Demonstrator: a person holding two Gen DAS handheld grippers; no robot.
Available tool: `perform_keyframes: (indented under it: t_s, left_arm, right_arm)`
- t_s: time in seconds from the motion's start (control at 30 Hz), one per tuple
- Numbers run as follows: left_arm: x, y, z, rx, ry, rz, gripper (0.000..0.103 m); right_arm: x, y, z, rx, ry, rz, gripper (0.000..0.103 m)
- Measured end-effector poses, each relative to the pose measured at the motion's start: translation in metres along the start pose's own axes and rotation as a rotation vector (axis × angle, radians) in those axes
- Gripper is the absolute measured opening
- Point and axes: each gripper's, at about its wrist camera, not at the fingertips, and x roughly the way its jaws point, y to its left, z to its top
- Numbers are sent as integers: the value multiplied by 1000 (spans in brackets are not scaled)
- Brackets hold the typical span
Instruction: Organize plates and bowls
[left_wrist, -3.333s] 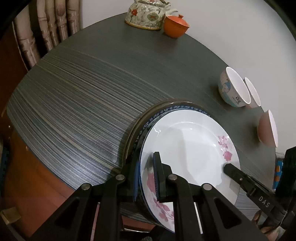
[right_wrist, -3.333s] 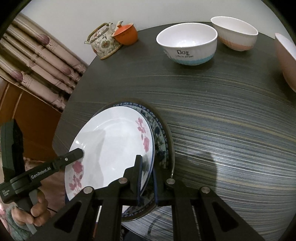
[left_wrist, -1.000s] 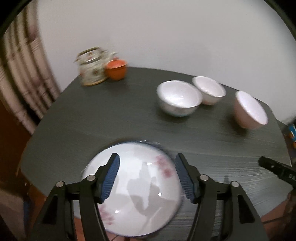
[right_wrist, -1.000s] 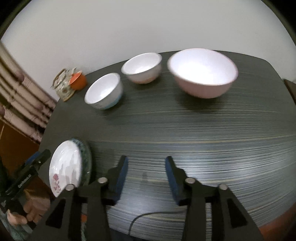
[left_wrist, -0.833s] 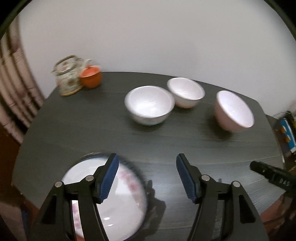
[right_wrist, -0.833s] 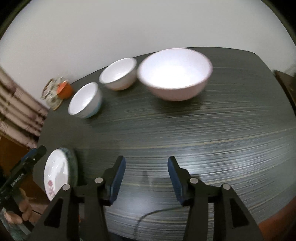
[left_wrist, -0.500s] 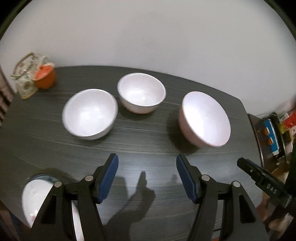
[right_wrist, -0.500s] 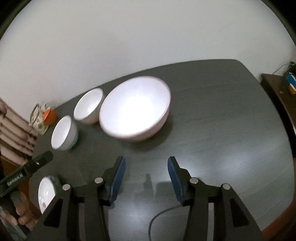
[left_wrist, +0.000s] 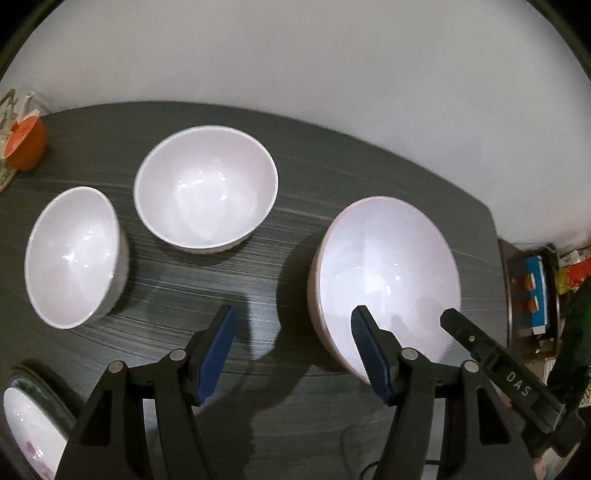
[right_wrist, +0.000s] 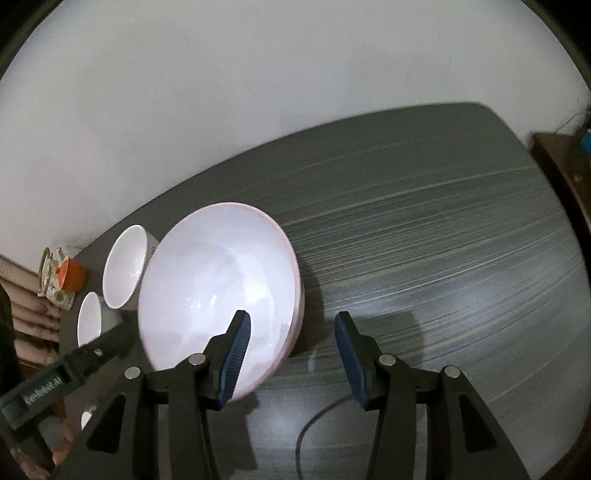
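Dark striped table (left_wrist: 314, 192); both grippers, left (left_wrist: 293, 350) and right (right_wrist: 291, 354), jaws apart, empty, flanking big pink bowl (left_wrist: 388, 280) lower right.

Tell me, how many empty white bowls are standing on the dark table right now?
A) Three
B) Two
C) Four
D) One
A: the left wrist view shows a large bowl with a pinkish outside, a middle bowl and a third bowl standing apart in a row on the table, all empty.
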Motion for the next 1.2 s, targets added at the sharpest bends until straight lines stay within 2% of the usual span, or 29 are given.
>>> perform_keyframes:
  t_s: [0.1,0.2,0.23,0.3,0.4,0.5,0.77,1.03,1.2]
  left_arm:
    - [13,-1,2,-5,30,1,55]
    - [22,-5,7,-7,45,-7,42]
    - [26,-6,7,-7,51,-7,36]
    - [30,-8,7,-5,60,-19,26]
    - [29,-12,7,2,62,-59,12]
    - [23,-21,4,48,43,-26,11]
    - [-15,-15,-15,75,23,-30,11]
    - [-78,8,-60,84,2,-25,12]
    - [-94,28,-96,85,8,-7,12]
  right_arm:
    - [11,-2,5,10,0,-6,49]
    - [19,-2,4,18,-5,-9,45]
    - [20,-2,3,20,-5,-7,41]
    - [22,-3,4,29,1,12,21]
    - [24,-4,3,42,10,26,14]
    - [21,0,1,26,3,-1,14]
    - [-12,14,-28,27,-14,5,13]
    - [-55,44,-87,-3,-13,40,13]
    - [-66,60,-133,-22,11,47,13]
